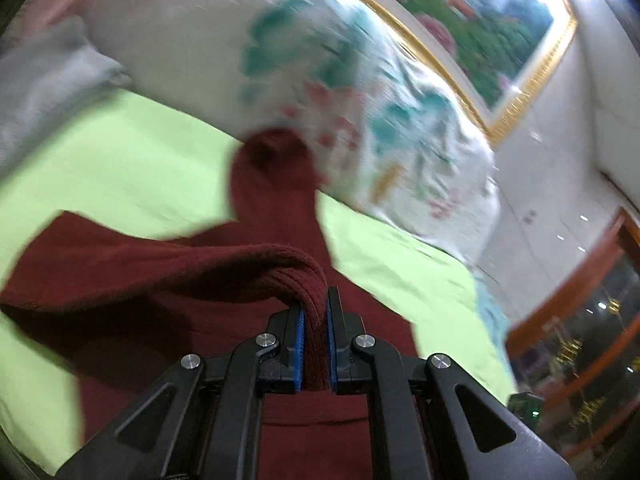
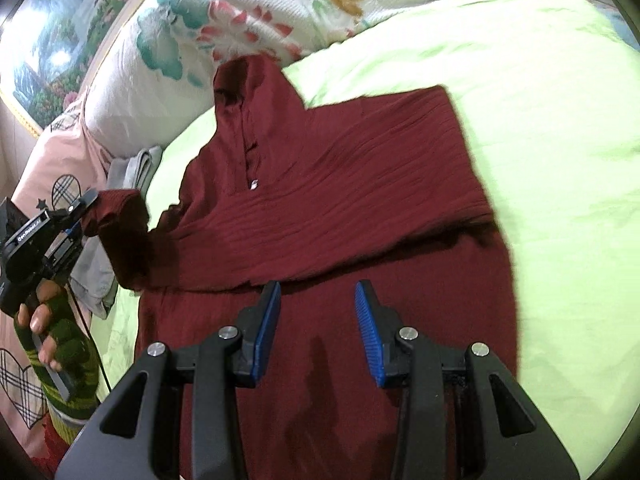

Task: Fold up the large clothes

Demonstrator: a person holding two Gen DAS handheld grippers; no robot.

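A ribbed dark-red knit sweater (image 2: pixel 340 208), spread on a smooth lime-green sheet (image 2: pixel 540 120) beneath the half-open, empty right gripper (image 2: pixel 318 320), is clamped by its cuff in the left gripper (image 1: pixel 315 344), ahead of which a floral quilted pillow (image 1: pixel 360 92) is piled.

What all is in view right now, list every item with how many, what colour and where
Sweater: one, dark red, spread on the bed, one sleeve already folded across the chest.
Sleeve cuff: one, dark red, lifted off the bed at the sweater's other side.
Sheet: one, light green, under the sweater.
Quilt: one, white with teal and red flowers, bunched beyond the collar.
Grey cloth: one, at the sheet's edge beside the quilt.
Painting: one, gold-framed landscape, on the wall.
Left gripper: black with blue pads, shut on the cuff.
Right gripper: black with blue pads, open above the sweater's body.
Hand: one, green striped sleeve, holding the left gripper.
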